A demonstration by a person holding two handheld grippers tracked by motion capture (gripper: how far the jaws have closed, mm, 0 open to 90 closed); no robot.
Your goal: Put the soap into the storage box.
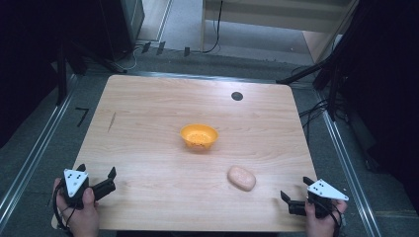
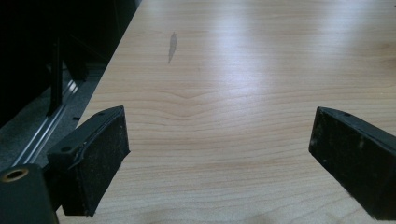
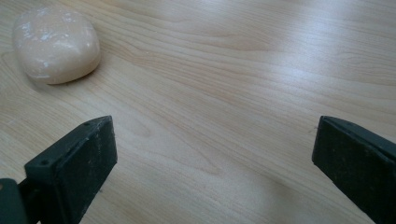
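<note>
A light wooden table (image 1: 148, 113) carries an orange bowl (image 1: 198, 136) at frame centre and a pale pink lump (image 1: 241, 177) lower right.

Two things stand on the desk (image 1: 148, 108): an orange bowl (image 1: 198, 136) at its centre and a pale lump (image 1: 241, 177) at five o'clock from the bowl, apart from it. Bare wood lies ahead of the left claw (image 1: 96, 173) toward twelve o'clock.
</note>
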